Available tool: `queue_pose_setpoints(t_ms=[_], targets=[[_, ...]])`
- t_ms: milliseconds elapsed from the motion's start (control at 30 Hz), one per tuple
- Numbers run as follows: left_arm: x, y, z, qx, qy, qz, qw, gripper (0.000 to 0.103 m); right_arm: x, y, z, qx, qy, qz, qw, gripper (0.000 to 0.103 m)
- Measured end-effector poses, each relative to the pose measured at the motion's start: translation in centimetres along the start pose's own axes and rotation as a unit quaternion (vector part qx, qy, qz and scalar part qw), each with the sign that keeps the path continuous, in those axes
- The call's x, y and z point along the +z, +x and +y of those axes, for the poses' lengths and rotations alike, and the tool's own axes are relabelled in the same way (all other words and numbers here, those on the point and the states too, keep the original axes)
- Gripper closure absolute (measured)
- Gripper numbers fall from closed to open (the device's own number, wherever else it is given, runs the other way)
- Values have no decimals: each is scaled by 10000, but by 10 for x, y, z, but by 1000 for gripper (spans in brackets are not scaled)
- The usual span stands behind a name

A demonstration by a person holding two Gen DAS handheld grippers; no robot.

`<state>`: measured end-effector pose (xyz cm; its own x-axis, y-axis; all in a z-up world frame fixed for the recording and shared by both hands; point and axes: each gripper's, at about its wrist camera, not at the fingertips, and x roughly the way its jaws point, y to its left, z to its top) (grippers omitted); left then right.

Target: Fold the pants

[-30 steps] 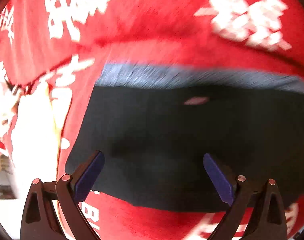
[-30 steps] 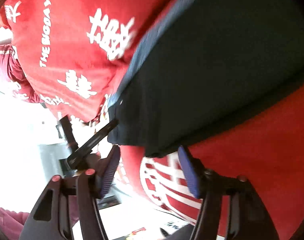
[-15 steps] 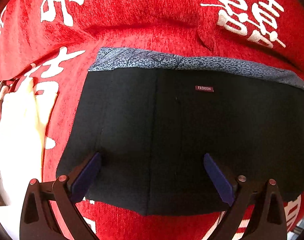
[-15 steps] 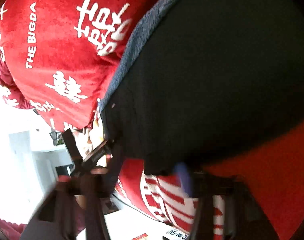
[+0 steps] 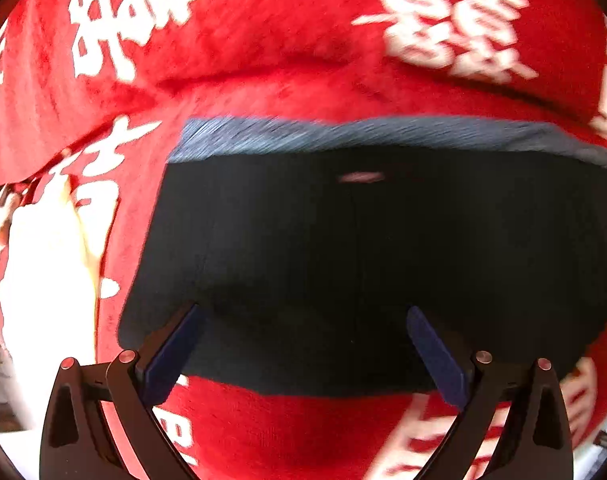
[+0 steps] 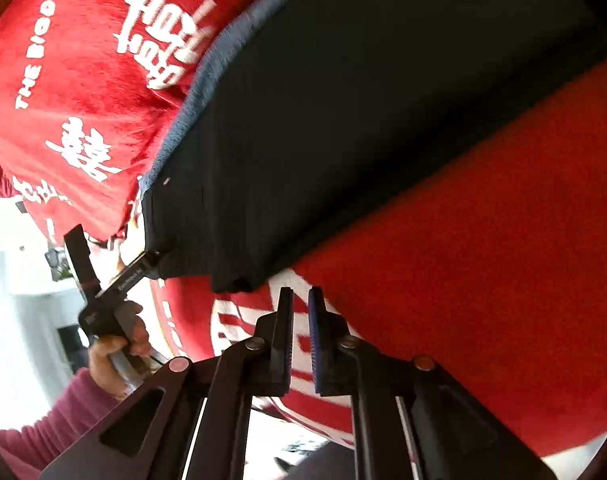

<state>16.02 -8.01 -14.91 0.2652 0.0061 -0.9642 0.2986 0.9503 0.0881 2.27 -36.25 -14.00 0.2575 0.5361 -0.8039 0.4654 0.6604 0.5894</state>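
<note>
So the black pants [image 5: 343, 260] lie folded flat on the red cloth [image 5: 283, 40] with white print. The left claw [image 5: 303, 344] hangs right over them, fingers spread wide, nothing pinched. The right claw [image 6: 300, 300] sits just off the pants' near corner, fingers almost together and easing apart, nothing between them.

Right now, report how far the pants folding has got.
Done: the black pants lie as a compact rectangle on the red cloth. In hand: nothing; the left hand-held gripper stands open over them, the right hand-held gripper is opening, empty. Left: possibly another fold; I cannot tell.
</note>
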Motion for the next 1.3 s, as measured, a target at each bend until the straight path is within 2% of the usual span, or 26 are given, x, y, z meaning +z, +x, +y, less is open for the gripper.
queue_pose_setpoints(t_ms=[33,67,133,167,233,333,467,533,667,700,733,767,800,833,867,933,1033,1100,1167,1200,1233,1300], targets=[[2,-7,-10,-115,48,-77,9999,2,5,-10,0,-160,-150,-143,9997,80],[5,-12,-22,-241,99,-151,9995,2,12,-20,0,-327,-296,-297,9986,64],[14,-14,-51,-477,218,-218,9984,2,36,-38,0,-653,-577,-668,9940,42],[19,-13,-65,-563,256,-210,9979,2,45,-40,-1,-719,-612,-723,9929,42],[25,-9,-91,-770,281,-180,9965,2,59,-47,-9,-650,-428,-765,9940,42],[25,-5,-116,-909,284,-119,9954,2,54,-46,-29,-40,201,-585,9981,46],[18,7,-127,-966,114,157,9951,2,33,-29,-46,434,614,-319,9967,48],[15,11,-128,-947,80,218,9952,2,32,-20,-49,789,803,-435,9927,49],[19,12,-128,-977,-24,228,9949,2,42,-11,-54,1076,1035,-561,9872,50],[21,10,-129,-982,-36,216,9949,2,43,-11,-56,1032,1081,-549,9872,56],[22,9,-130,-981,-37,222,9949,2,43,-13,-57,902,1098,-518,9885,81],[22,8,-132,-968,-25,241,9950,2,41,-16,-60,894,1124,-491,9884,88],[17,9,-136,-917,34,294,9953,2,39,-20,-59,952,1122,-536,9877,89],[14,11,-141,-863,114,367,9955,2,35,-25,-55,798,999,-584,9901,90],[4,15,-141,-825,200,464,9953,1,33,-25,-53,684,941,-603,9914,96],[-11,14,-138,-906,93,315,9953,1,25,-21,-56,544,1106,-548,9909,96],[-17,13,-135,-964,-49,297,9949,1,18,-14,-64,476,1314,-375,9895,98],[-16,13,-134,-945,-51,339,9949,1,14,-17,-59,324,1065,-282,9934,98],[-12,10,-137,-893,-28,374,9953,2,15,-27,-42,-72,617,-270,9977,97],[-9,9,-137,-848,-21,396,9956,2,19,-34,-29,-403,267,-336,9983,97],[-4,4,-138,-826,-46,402,9958,2,25,-40,-19,-698,-17,-423,9967,96],[4,-2,-137,-868,-160,323,9956,2,40,-49,-1,-1167,-514,-638,9898,87]])
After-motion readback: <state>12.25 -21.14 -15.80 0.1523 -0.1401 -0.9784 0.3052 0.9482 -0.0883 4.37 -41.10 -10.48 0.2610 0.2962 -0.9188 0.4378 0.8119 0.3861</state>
